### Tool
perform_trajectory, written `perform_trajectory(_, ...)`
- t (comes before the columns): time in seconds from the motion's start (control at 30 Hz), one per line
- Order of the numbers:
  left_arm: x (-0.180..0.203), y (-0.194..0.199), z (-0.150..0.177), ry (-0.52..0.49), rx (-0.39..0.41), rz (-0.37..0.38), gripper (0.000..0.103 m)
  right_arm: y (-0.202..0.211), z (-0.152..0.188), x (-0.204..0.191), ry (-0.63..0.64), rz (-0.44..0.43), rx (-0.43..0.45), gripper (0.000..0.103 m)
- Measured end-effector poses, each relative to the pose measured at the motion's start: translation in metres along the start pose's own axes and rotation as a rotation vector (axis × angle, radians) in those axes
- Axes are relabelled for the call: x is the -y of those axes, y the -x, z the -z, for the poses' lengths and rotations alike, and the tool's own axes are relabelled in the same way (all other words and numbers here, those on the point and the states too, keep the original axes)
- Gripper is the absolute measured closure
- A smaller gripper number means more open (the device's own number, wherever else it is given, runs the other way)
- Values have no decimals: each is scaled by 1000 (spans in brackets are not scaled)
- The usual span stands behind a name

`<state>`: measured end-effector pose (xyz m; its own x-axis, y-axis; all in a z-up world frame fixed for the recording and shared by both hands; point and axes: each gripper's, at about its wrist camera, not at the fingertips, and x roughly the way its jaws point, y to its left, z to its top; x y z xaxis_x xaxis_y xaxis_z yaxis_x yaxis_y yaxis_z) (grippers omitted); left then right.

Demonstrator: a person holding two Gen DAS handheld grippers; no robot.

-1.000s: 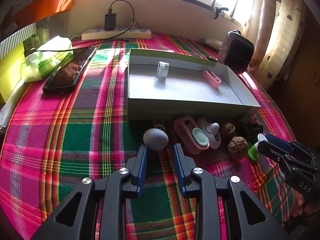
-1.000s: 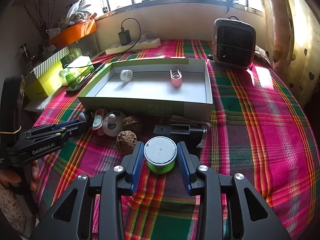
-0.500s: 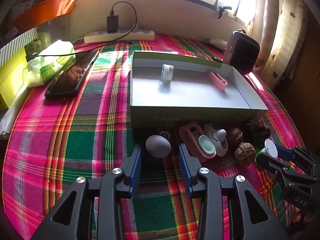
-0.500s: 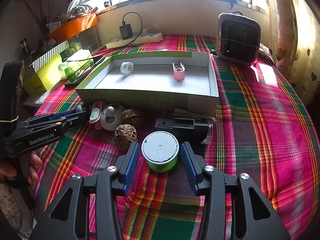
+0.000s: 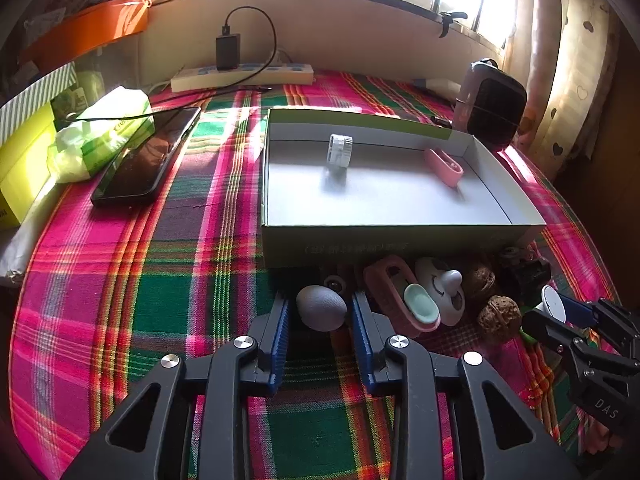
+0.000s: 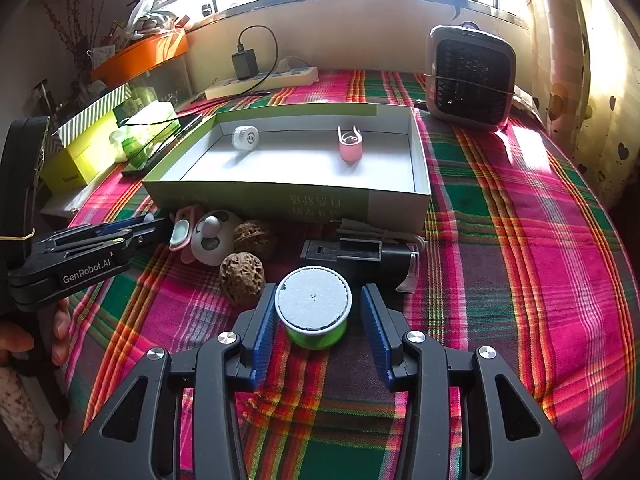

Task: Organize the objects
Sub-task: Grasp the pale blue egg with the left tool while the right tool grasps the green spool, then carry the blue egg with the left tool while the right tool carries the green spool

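A shallow grey box lies on the plaid cloth and holds a white roll and a pink clip. My left gripper is open with its blue pads on either side of a grey egg-shaped object, with small gaps. My right gripper is open around a green spool with a grey top; its left pad is close to the spool and the right pad stands apart. It also shows at the right of the left wrist view.
In front of the box lie a pink case, a white round toy, two walnuts and a black device. A phone, tissue pack, power strip and heater stand around.
Both grippers have opened wider and moved forward. The left pads now flank the grey egg. The right pads have come away from the green spool, which stays on the cloth.
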<state>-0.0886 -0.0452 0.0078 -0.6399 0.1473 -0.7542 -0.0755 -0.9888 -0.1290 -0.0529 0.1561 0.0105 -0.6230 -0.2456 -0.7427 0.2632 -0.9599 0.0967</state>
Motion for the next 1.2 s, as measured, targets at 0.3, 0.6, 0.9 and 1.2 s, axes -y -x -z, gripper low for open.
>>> perform_trajectory(0.3,-2,0,0,3,1,-6,80,1,1,-2,6,-2,5,68)
perform_trajectory(0.6,-1,5,2,2,2,3,80,3,0,-1,3,-5,18,68)
perform_trajectory(0.9,5,14,0,-10,16,24,80,7,-2,-2,6,-15,33,68)
perform_trajectory(1.2,10,24,-6,-18,37,48,80,13,-10,-3,5,-40,48,68)
